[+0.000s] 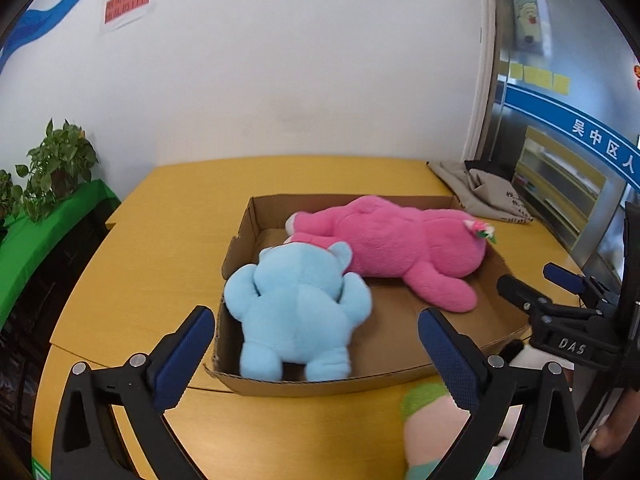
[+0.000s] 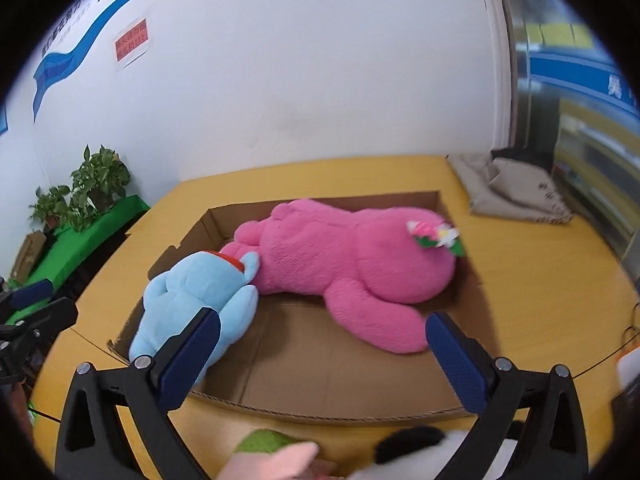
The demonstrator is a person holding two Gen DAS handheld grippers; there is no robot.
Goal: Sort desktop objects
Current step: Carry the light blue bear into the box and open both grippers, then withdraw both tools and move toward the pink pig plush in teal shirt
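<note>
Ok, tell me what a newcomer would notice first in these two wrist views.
The big pink plush toy stands out first, lying across the far half of the open cardboard box on the yellow table. Next is the light blue plush bear, face down at the box's near left end, touching the pink one. Both the left gripper and right gripper hang open and empty above the box's near edge.

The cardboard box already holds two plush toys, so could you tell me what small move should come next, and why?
Probably lower the open right gripper onto the green-and-pink plush lying on the table in front of the cardboard box. The blue plush and pink plush are already inside.
</note>
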